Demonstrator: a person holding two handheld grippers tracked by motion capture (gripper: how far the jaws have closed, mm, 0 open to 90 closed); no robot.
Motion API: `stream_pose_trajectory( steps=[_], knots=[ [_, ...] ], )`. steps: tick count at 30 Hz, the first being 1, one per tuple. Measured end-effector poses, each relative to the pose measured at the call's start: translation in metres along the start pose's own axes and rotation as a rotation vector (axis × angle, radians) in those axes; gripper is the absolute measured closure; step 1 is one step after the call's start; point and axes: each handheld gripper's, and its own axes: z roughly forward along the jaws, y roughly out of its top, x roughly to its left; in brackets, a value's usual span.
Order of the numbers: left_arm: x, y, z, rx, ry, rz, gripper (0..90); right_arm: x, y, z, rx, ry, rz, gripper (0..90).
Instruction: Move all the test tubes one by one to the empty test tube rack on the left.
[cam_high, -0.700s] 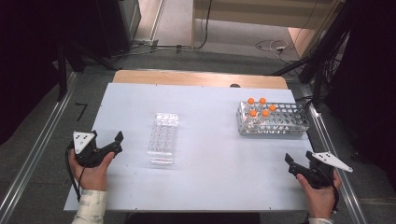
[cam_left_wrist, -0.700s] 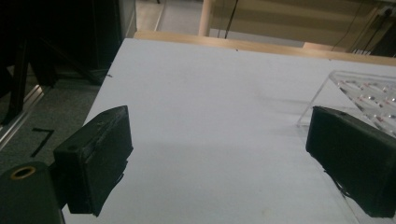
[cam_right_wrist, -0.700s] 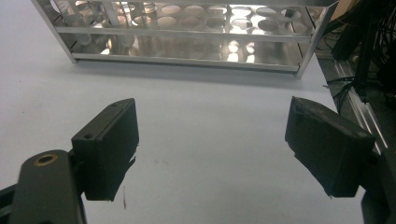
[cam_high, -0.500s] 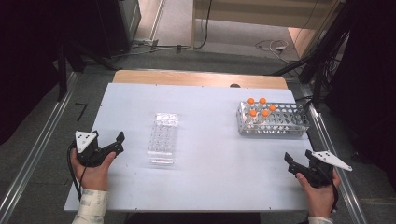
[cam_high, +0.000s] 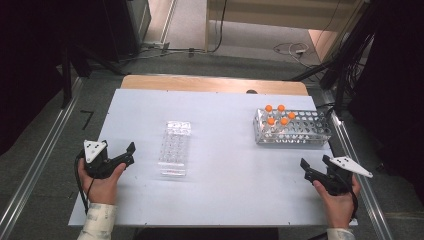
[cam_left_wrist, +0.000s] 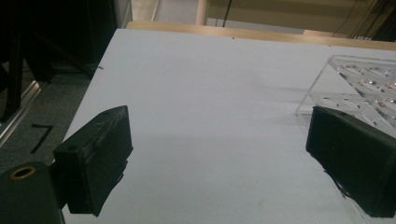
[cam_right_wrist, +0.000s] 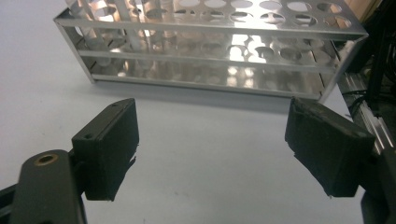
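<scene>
Orange-capped tubes (cam_high: 280, 116) stand in the metal rack (cam_high: 305, 134) at the counter's (cam_high: 225, 180) far right; both tongs, left (cam_high: 126, 154) and right (cam_high: 309, 170), rest open and empty. Next likely: right tongs reach a tube.

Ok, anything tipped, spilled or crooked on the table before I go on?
Nothing stands out. The metal rack stands flat with its orange-capped tubes upright at its left end. The clear rack lies flat mid-table. Left gripper and right gripper are open with nothing between their jaws.
</scene>
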Motion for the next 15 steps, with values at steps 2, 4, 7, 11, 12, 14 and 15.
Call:
stream_pose_trajectory(
  steps=[2,4,7,11,12,14,15],
  knots=[
    [0.0,0.0,0.0,0.001,-0.001,-0.001,7.2,0.003,0.004,0.003,-0.003,0.01,0.0,16.5],
    [0.001,0.0,0.0,0.002,-0.005,-0.002,7.2,0.006,0.008,0.007,-0.008,0.015,-0.012,17.6],
    [0.001,0.0,0.0,0.0,-0.007,-0.004,7.2,0.011,0.014,0.012,-0.013,0.023,-0.024,18.9],
    [0.001,0.0,0.0,0.001,-0.01,-0.007,7.2,0.019,0.023,0.02,-0.019,0.031,-0.045,20.2],
    [0.001,0.0,0.0,0.002,-0.01,-0.008,7.2,0.019,0.023,0.02,-0.019,0.031,-0.045,20.2],
    [0.001,0.0,0.0,0.0,-0.01,-0.011,7.2,0.024,0.029,0.027,-0.023,0.035,-0.054,20.9],
    [0.001,0.0,0.0,0.0,-0.01,-0.013,7.2,0.025,0.031,0.03,-0.025,0.038,-0.06,21.1]
  ],
)
